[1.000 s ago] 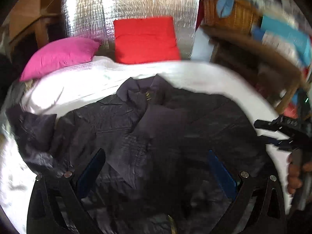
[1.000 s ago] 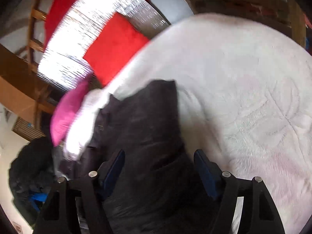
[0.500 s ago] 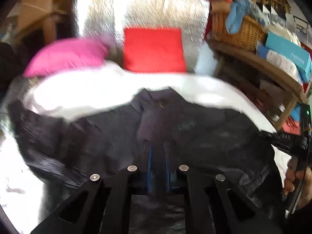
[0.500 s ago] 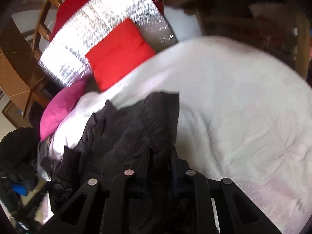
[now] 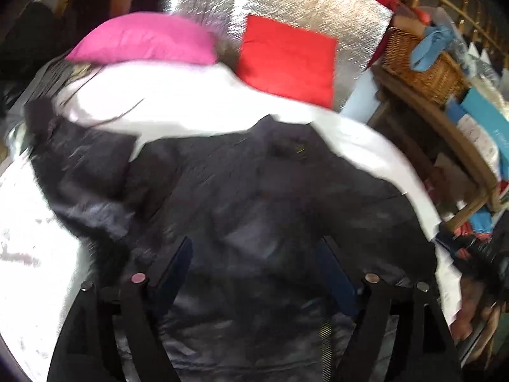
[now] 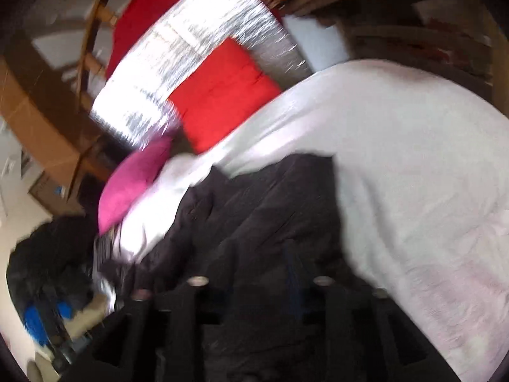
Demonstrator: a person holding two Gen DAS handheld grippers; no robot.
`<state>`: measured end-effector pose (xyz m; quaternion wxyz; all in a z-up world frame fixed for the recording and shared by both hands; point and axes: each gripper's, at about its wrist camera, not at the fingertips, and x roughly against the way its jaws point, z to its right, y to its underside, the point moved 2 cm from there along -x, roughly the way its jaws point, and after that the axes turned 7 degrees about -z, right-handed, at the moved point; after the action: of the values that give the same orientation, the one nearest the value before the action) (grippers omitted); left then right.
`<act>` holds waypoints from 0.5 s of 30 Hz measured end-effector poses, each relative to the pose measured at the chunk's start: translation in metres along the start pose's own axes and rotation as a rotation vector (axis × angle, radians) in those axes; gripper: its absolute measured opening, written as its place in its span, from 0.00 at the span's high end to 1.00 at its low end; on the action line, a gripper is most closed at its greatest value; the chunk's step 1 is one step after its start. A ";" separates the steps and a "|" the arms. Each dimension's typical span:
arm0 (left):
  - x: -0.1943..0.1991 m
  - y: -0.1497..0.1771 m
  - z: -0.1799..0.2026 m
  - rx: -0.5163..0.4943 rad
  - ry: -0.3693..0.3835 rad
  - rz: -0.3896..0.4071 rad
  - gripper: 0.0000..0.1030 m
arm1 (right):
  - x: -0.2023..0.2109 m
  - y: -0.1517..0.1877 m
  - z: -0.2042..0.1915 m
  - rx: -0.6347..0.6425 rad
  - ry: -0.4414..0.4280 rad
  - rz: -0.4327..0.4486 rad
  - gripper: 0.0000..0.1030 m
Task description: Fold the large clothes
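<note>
A large dark puffy jacket (image 5: 254, 191) lies spread on the white bed cover (image 5: 178, 105), collar toward the pillows and one sleeve out at the left. My left gripper (image 5: 257, 270) hovers over its lower middle with jaws wide and opening; fabric lies under the blue pads, not pinched. In the blurred right wrist view the jacket (image 6: 254, 210) runs along the cover's (image 6: 413, 159) left side. My right gripper (image 6: 261, 267) has its jaws still narrow, just starting to open, with dark jacket fabric between them. A person's hand (image 5: 470, 315) shows at the right edge.
A pink pillow (image 5: 143, 41) and a red cushion (image 5: 286, 60) lean on a silver foil panel (image 5: 318, 9) at the bed's head. A wooden shelf (image 5: 445, 133) with a wicker basket (image 5: 423, 63) and boxes stands to the right. Dark clothes (image 6: 54, 264) are piled left of the bed.
Both grippers closed on the jacket half a second ago. The left has since spread wide again and rolled; the right has widened only slightly and lifted a little. The jacket's body now lies flatter.
</note>
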<state>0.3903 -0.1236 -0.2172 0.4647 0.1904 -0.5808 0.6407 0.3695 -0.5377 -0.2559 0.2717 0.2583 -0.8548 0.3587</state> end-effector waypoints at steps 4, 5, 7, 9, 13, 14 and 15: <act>-0.012 -0.010 0.049 -0.048 0.006 0.010 0.19 | -0.016 0.010 -0.008 0.013 0.002 -0.027 0.30; -0.019 -0.010 0.064 -0.072 -0.003 0.007 0.19 | -0.019 0.011 -0.010 0.020 0.011 -0.032 0.30; -0.032 -0.005 0.086 -0.135 -0.078 -0.004 0.18 | -0.026 0.014 -0.010 0.036 0.027 -0.040 0.30; -0.049 -0.001 0.096 -0.178 -0.231 -0.030 0.18 | -0.033 0.015 -0.009 0.044 0.041 -0.057 0.30; -0.060 0.010 0.062 -0.110 -0.364 -0.104 0.18 | -0.035 0.015 -0.005 0.050 0.060 -0.076 0.30; -0.057 0.011 0.054 -0.083 -0.349 -0.116 0.18 | -0.038 0.015 -0.003 0.048 0.069 -0.086 0.32; -0.053 0.014 0.045 -0.062 -0.337 -0.129 0.18 | -0.041 0.015 -0.002 0.045 0.077 -0.094 0.32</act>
<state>0.3919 -0.1832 -0.2548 0.4068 0.3175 -0.6564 0.5503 0.3900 -0.5167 -0.2881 0.3150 0.2904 -0.8224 0.3744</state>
